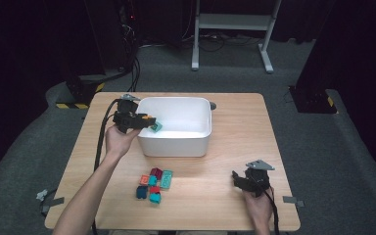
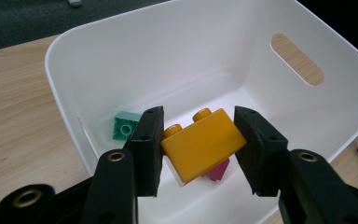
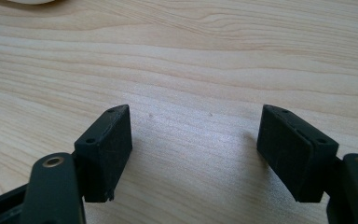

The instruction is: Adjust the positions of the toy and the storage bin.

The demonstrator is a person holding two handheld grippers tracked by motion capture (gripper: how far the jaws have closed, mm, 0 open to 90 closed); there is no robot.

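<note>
Left gripper [image 2: 198, 149] clamps yellow plastic studded brick [image 2: 200, 142] – held above left end of white plastic tub [image 2: 121, 42]. Right gripper [image 3: 193, 154] spread wide, nothing gripped – over bare wooden table [image 3: 191, 60], near right.

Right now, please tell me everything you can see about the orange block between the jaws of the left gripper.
The orange block is a glossy, plastic-looking building brick with two round studs on top. It is tilted, with the studs pointing up and away. The left gripper holds it by its two short ends, one black pad against each end. It hangs above the inside of the white bin, near the bin's left wall, touching nothing but the pads. Below it, a green block and a magenta block lie on the bin's floor.
</note>
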